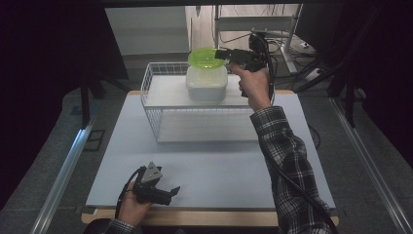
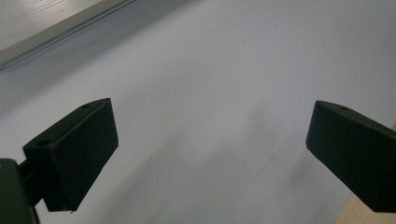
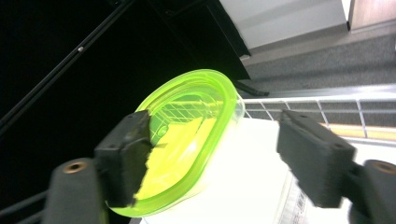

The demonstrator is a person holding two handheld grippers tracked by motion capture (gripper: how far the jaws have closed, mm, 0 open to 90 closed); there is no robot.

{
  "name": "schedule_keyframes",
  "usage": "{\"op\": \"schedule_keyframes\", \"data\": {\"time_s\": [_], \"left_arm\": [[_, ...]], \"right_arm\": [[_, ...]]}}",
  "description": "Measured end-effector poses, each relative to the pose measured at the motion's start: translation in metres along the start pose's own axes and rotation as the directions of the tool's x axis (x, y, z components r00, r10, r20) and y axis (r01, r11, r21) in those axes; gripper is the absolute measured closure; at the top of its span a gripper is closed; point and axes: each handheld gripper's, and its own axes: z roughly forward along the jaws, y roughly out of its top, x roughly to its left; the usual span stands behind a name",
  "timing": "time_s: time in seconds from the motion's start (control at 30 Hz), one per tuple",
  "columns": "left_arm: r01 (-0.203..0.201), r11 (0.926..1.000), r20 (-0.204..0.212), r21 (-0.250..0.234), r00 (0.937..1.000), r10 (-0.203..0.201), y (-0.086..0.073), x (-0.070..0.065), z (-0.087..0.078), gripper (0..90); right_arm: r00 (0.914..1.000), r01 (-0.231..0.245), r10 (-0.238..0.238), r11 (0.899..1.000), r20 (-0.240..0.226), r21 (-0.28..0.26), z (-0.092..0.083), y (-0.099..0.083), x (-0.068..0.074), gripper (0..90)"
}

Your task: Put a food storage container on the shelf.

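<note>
Green lid [image 1: 206, 57] sits on top of the white container [image 1: 206, 82], which stands inside the white wire basket [image 1: 152, 105] at the far side of the table [image 1: 219, 165]. From above we see the lid lying roughly flat across the container's mouth, though we cannot tell whether it is pressed home. Our right gripper [image 1: 225, 53] reaches in level from the right, its tips at the lid's right edge. In the right gripper view, the lid [image 3: 187, 135] shows as a translucent lime oval on the container [image 3: 247, 182], and our right gripper [image 3: 212, 156] has its jaws spread wide, one beside the lid's rim and the other clear over the white container, so nothing is gripped. Our left gripper [image 1: 168, 191] rests low near the table's near edge, well apart from the basket. In the left gripper view its jaws [image 2: 210, 154] stand wide apart over bare tabletop.
</note>
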Motion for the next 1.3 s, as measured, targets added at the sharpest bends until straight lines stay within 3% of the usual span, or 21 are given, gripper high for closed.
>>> {"op": "schedule_keyframes", "data": {"time_s": [0.13, 0.23, 0.43, 0.87, 1.3], "left_arm": [[0.004, 1.0, 0.0, -0.002, 1.0, -0.004, 0.0, 0.0, 0.0, 1.8], [0.005, 1.0, -0.002, -0.003, 1.0, -0.005, 0.0, 0.0, -0.001, 1.8], [0.007, 1.0, -0.002, -0.005, 1.0, -0.007, 0.0, 0.0, 0.0, 1.8], [0.008, 0.9999, -0.001, -0.009, 1.0, -0.008, 0.0, 0.0, -0.001, 1.7], [0.006, 1.0, -0.002, -0.006, 1.0, -0.006, 0.0, 0.0, 0.0, 1.7]], "right_arm": [[0.9982, 0.06, -0.06, 0.998, -0.006, 0.0, -0.003, -0.002, 0.0, 18.8], [0.9958, 0.085, -0.085, 0.996, -0.034, 0.007, -0.006, -0.006, -0.003, 15.6], [0.9886, 0.146, -0.145, 0.989, -0.04, 0.015, -0.011, -0.015, -0.004, 12.3], [0.962, 0.273, -0.272, 0.961, -0.017, 0.039, -0.024, -0.035, 0.002, 9.6], [0.9511, 0.309, -0.309, 0.95, -0.015, 0.046, -0.034, -0.048, 0.0, 9.3]]}}
